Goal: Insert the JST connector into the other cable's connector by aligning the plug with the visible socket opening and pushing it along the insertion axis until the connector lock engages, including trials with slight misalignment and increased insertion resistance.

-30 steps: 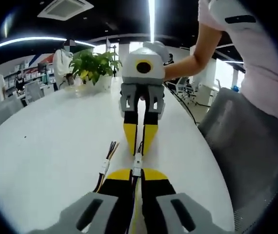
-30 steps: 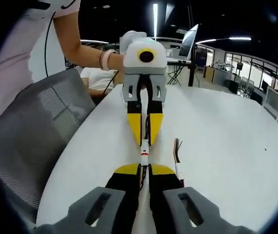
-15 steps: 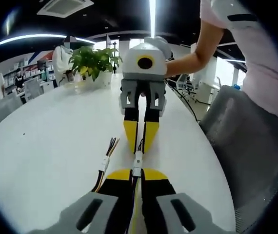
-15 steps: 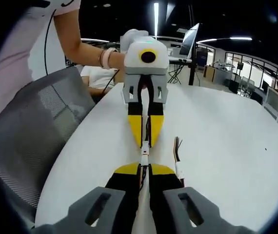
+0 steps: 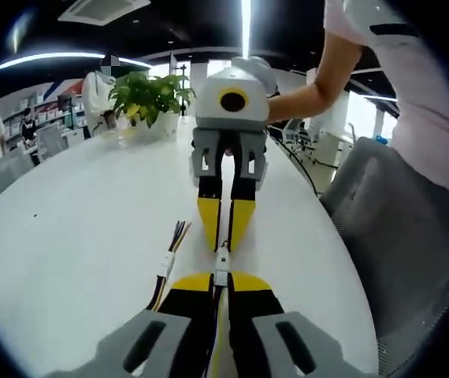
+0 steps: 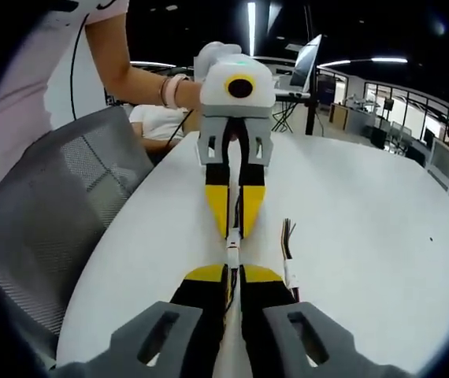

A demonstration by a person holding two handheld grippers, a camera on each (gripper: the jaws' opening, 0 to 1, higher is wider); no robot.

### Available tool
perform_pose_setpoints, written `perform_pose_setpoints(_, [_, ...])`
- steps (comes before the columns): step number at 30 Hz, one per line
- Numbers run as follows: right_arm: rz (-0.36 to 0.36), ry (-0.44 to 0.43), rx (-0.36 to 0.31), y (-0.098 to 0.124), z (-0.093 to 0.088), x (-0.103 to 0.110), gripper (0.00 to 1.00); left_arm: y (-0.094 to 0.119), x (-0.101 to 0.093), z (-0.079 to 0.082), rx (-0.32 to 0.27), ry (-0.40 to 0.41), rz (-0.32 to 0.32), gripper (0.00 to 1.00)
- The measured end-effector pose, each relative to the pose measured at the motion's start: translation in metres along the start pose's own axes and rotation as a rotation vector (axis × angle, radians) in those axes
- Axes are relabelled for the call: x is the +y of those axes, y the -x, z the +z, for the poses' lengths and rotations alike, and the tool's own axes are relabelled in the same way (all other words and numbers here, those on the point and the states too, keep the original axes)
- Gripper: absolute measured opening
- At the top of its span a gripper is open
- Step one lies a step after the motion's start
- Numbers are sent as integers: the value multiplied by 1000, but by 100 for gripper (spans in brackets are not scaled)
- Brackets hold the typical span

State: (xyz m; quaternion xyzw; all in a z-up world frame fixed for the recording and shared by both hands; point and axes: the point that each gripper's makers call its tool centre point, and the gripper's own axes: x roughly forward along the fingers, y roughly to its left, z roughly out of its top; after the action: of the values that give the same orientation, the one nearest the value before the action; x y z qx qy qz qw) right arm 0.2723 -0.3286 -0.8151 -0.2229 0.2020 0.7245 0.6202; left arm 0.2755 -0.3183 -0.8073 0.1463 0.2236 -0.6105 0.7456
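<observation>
JST connector pair [image 5: 221,260] sat mid-air between both tips, over white table [image 5: 75,228]. Left gripper [image 5: 221,277] and right gripper [image 6: 234,269] jaws narrow, each pinching its cable end. Spare cable [image 5: 169,256] alongside. Left gripper view had plant [image 5: 150,94]; right gripper view had laptop [image 6: 303,67].

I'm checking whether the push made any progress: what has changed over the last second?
Very little. The two grippers, left gripper and right gripper, stay tip to tip, jaws shut on their cables, with the white connector bridging the small gap between them. That gap looks about the same; any seating is too small to tell. The spare cable lies unmoved on the white table.
</observation>
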Motion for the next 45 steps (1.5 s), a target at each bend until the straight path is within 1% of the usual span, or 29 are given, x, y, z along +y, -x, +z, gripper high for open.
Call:
perform_pose_setpoints(6, [-1, -11, 5, 0, -2, -1, 3, 0, 1, -1, 9, -4, 1, 0])
perform_pose_setpoints(10, [0, -25, 13, -2, -3, 0, 3, 0, 2, -3, 24, -22, 1, 0])
perform_pose_setpoints(20, [5, -36, 34, -5, -6, 1, 3, 1, 1, -1, 31, -43, 3, 0])
perform_pose_setpoints(23, [12, -74, 43, -5, -7, 2, 3, 0, 0, -1, 38, -60, 3, 0])
perform_pose_setpoints(24, [26, -92, 46, -5, -7, 4, 3, -1, -1, -1, 40, -63, 1, 0])
perform_pose_setpoints(28, [23, -78, 51, -5, -7, 4, 3, -2, -2, -2, 48, -76, -2, 0])
perform_pose_setpoints(35, [23, -89, 73, -5, -8, 5, 3, -4, -2, 1, 56, -100, -1, 0])
perform_pose_setpoints(40, [18, -95, 87, -6, -10, 4, 3, -4, -5, 9, 33, -103, -8, 0])
perform_pose_setpoints(43, [21, -98, 87, -7, -10, 5, 3, -6, -5, 5, 49, -118, -12, 0])
perform_pose_setpoints(45, [21, -97, 85, -6, -9, 5, 3, -6, -6, 4, 50, -128, -16, 0])
